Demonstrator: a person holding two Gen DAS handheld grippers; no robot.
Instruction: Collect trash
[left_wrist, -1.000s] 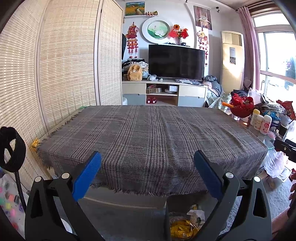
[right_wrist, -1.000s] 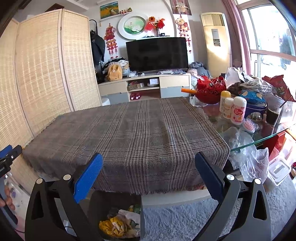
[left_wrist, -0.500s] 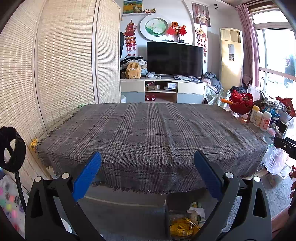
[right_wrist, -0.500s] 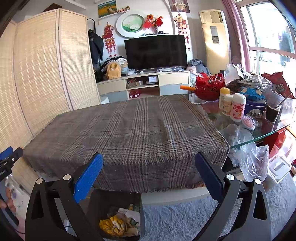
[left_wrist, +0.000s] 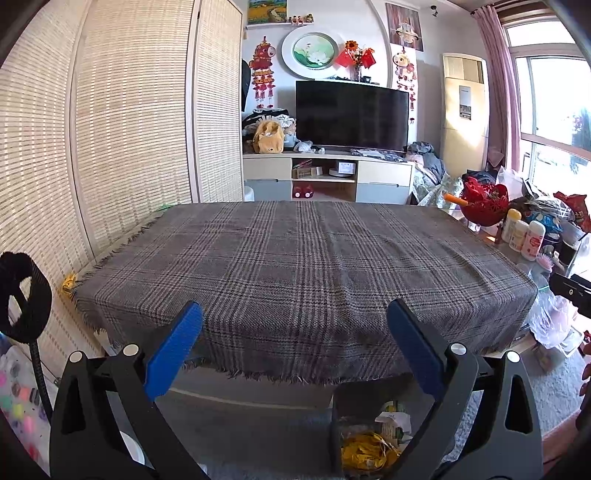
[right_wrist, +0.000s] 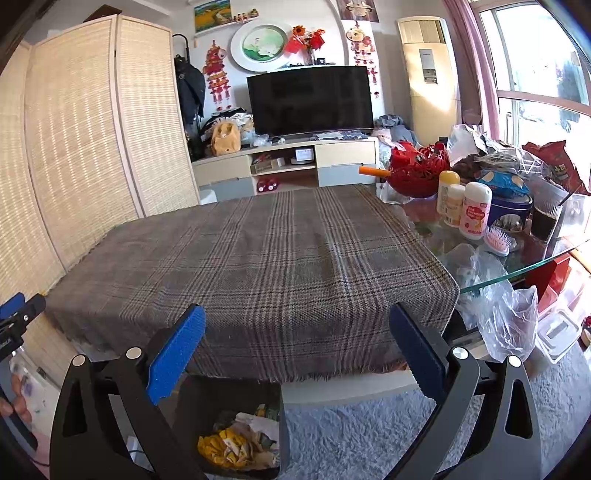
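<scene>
- Grey-brown plaid cloth (left_wrist: 295, 266) covers the surface (right_wrist: 351, 391); its fringed edge hangs over the near side.
- Left hand-held gripper (left_wrist: 295, 343): blue-padded fingers (left_wrist: 173, 345) spread wide, nothing between them, held off the near edge of the surface.
- Right hand-held gripper (right_wrist: 297, 347): same posture, fingers (right_wrist: 415, 347) wide apart and empty, also just short of the cloth's fringe.
- Dark trash bin (right_wrist: 229, 417) stands on the floor under the near edge of the surface. Inside: crumpled yellow wrapper (right_wrist: 218, 446) plus pale paper scraps (right_wrist: 258, 424). Left view shows the same bin (left_wrist: 340, 435) low and right of centre.
- Right of the cloth, a glass tabletop (right_wrist: 517, 266) carries clutter: red basket (right_wrist: 417, 170), three white bottles (right_wrist: 474, 214), pink hairbrush (right_wrist: 496, 240), a dark drink in a glass (right_wrist: 545, 221).
- Clear plastic bag (right_wrist: 502, 314) hangs off the glass edge.
- Back wall: television (left_wrist: 351, 114) on a low cabinet (left_wrist: 328, 177). Woven screen (left_wrist: 129, 122) on the left.
</scene>
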